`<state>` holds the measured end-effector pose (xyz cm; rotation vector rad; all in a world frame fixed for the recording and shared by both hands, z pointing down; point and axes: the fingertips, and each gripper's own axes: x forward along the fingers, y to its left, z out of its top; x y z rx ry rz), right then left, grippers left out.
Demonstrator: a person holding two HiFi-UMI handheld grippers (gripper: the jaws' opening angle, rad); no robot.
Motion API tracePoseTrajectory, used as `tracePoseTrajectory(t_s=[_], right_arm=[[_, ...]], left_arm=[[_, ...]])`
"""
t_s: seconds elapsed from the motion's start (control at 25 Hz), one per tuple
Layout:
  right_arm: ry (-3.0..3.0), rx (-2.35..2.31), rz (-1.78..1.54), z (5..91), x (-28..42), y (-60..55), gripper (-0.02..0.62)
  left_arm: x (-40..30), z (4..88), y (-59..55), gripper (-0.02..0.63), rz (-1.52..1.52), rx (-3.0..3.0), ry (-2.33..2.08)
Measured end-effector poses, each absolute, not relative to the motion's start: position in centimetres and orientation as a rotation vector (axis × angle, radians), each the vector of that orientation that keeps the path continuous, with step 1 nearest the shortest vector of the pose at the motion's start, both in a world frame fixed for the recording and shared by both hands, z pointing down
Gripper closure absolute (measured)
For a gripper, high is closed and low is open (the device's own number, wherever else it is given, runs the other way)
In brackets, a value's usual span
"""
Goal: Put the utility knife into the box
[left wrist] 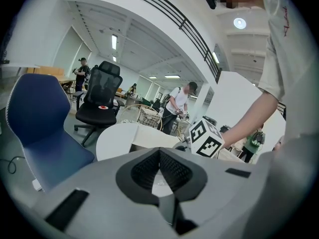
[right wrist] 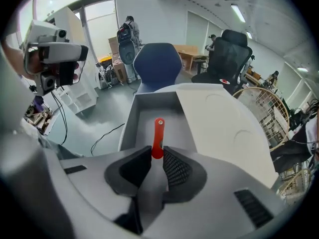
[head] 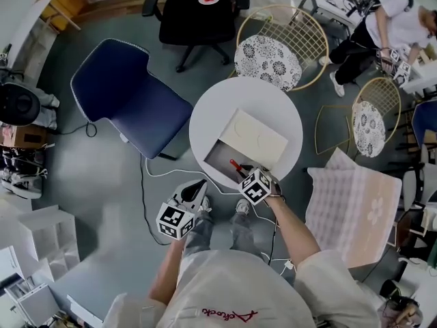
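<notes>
while a blue chair stands on the floor off the left edge of the round white table, the left gripper hangs just below that table's near-left edge, off the tabletop and above the person's legs. its fingers are pressed together at the tips, and the left gripper view shows nothing between them.

on the tabletop, toward the near edge, sits the grey box. a cream lid lies skewed over its far and right part, so the near-left part is open. the red utility knife is over this open part, just inside the box's near wall, pointing away from the person. whether it touches the box's floor cannot be told.

just right of the knife, at the tabletop's near edge, is the right gripper. its fingers are closed narrowly on the near end of the knife. in the right gripper view the dark pads grip the red handle from both sides, with the rest sticking out forward between the grey walls of the box.

beyond the table's far-right edge stands a wire chair with a patterned cushion, and a person bends over at the far right.
</notes>
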<state>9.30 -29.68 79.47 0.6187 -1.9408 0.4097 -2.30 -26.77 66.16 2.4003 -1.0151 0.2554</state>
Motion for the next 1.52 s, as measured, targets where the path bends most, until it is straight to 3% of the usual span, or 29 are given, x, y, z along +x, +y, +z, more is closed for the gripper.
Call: tracePoseTrajectory(t_s=[0.48, 1.52], right_arm=[[-1.778, 0.538, 0.438, 83.4, 9.4, -30.3, 0.514], [-1.793, 0.586, 0.364, 82.5, 9.3, -29.9, 0.512]], left_arm=[[-4.1, 66.8, -26.6, 0.595, 0.261, 2.363, -1.046], [-4.2, 65.5, -25.9, 0.595, 0.252, 2.397, -1.048]])
